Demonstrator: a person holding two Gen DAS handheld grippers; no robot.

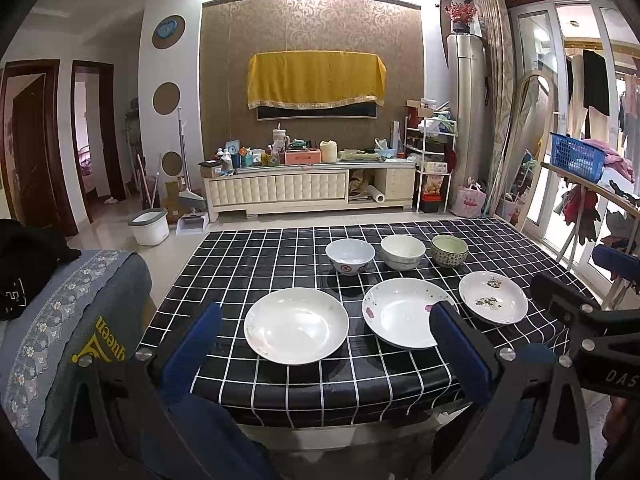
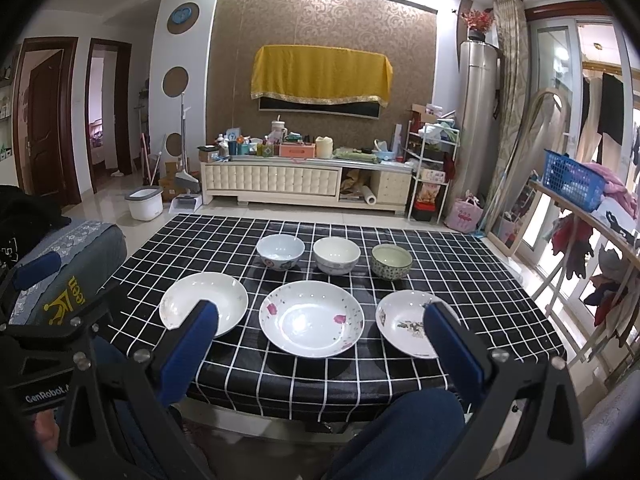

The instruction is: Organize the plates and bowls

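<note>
Your left gripper (image 1: 324, 312) fills the bottom of the left wrist view with its blue fingers (image 1: 192, 344) spread wide and nothing between them; they hang over the near edge of the worktop (image 1: 248, 256), framing the plain white plate (image 1: 296, 325). Your right gripper (image 2: 320, 312) sits the same way at the bottom of the right wrist view, fingers (image 2: 452, 344) released and empty, with the pink-flowered plate (image 2: 311, 318) centred in the gap. Each gripper's black body also shows at the lower edge of the other camera. Your knees in blue trousers (image 2: 400, 432) show below the worktop edge.

On the black cloth with its white grid, three plates lie in a near row across the middle of both frames: the plain white one at the left, the pink-flowered one in the centre, and the plate with the small leaf pattern (image 1: 493, 297) at the right. They lie apart from one another.

Behind them stand three bowls, also apart: the pale blue bowl (image 1: 350, 256) at the left, the white bowl (image 1: 402, 252) in the middle, and the green patterned bowl (image 1: 449, 250) at the right. All are upright and look empty.

Farther off, in the upper half of the frame, a long cream cabinet (image 1: 308, 188) with clutter on top runs along the wall under a yellow cloth (image 1: 316, 80).
</note>
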